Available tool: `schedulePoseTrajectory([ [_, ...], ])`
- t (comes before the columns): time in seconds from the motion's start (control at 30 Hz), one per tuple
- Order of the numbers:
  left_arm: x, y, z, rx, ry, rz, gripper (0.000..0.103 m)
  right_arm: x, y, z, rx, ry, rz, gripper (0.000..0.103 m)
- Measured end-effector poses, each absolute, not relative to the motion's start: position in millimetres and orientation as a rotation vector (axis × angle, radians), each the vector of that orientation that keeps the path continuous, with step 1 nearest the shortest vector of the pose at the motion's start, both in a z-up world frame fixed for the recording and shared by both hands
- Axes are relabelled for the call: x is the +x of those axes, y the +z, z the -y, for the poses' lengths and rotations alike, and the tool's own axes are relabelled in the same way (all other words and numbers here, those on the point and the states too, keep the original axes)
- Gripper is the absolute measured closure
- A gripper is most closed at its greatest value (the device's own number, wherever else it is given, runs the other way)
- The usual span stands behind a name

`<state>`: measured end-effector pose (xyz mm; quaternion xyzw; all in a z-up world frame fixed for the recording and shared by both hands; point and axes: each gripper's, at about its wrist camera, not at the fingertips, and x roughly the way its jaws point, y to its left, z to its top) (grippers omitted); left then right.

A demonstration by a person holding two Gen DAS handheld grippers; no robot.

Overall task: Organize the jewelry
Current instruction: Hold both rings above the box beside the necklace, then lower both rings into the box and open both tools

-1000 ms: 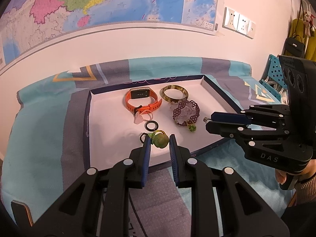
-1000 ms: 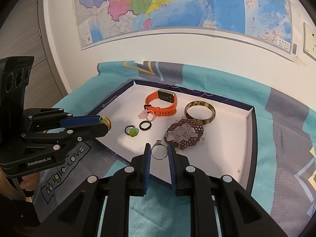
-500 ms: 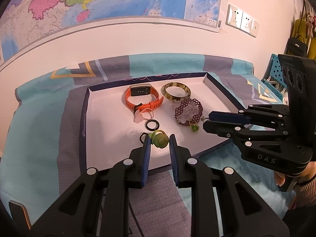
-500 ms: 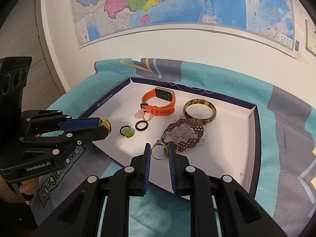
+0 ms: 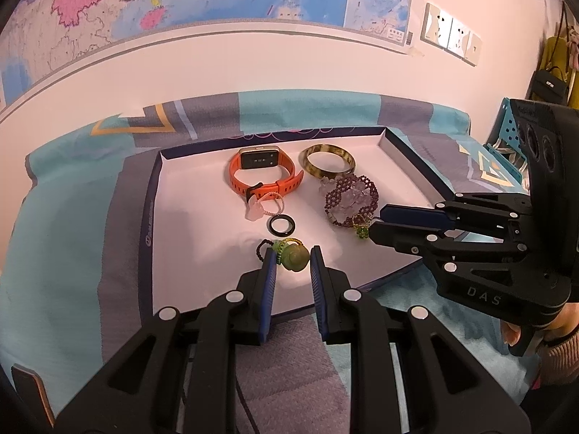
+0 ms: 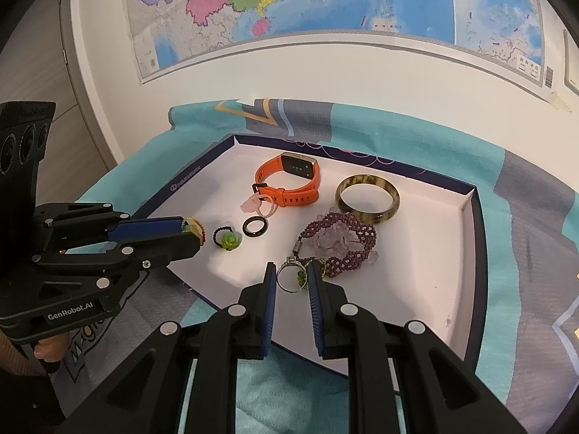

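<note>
Right wrist view: a silver ring (image 6: 291,277) is pinched by the right gripper (image 6: 291,277); a green-bead ring (image 5: 294,256) is clamped by the left gripper (image 5: 292,258); either thin band could be twisted free and dropped outside the tray (image 6: 466,213).

A teal-and-grey patterned cloth (image 5: 72,253) covers the surface, bearing a white-lined tray (image 5: 202,238).

The right gripper (image 5: 374,222) bears the letters "DAS" on its black body; the left gripper (image 6: 197,233) reads "GenRobot.AI". Print on the wall map (image 6: 325,0) is too small to read.
</note>
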<state>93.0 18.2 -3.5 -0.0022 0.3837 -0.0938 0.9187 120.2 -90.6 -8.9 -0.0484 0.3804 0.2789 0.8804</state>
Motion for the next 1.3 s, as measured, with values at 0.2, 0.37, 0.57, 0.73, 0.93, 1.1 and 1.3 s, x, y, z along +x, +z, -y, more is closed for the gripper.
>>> schedulePoseTrajectory([
  [0.2, 96.5, -8.1, -18.4, -0.008, -0.190, -0.802, 0.083, 123.3, -11.1, 88.9, -0.104, 0.579, -0.801, 0.087],
  [0.37, 99.0, -11.4, -18.3, -0.012, -0.188, -0.812, 0.083, 124.6, -13.6, 87.6, -0.109, 0.572, -0.805, 0.087],
  [0.57, 101.9, -16.4, -18.2, -0.019, -0.190, -0.827, 0.083, 127.1, -17.6, 85.8, -0.117, 0.566, -0.817, 0.087],
  [0.73, 102.8, -18.0, -17.9, -0.020, -0.187, -0.833, 0.083, 129.4, -20.2, 84.5, -0.117, 0.561, -0.829, 0.087],
  [0.93, 103.9, -19.2, -18.3, -0.024, -0.184, -0.837, 0.083, 130.5, -20.2, 84.4, -0.115, 0.554, -0.832, 0.087],
  [1.1, 103.7, -19.8, -18.6, -0.025, -0.182, -0.837, 0.083, 130.1, -20.5, 83.9, -0.115, 0.552, -0.834, 0.087],
  [1.3, 101.8, -18.7, -19.9, -0.034, -0.185, -0.829, 0.083, 130.2, -20.8, 85.3, -0.110, 0.550, -0.834, 0.083],
])
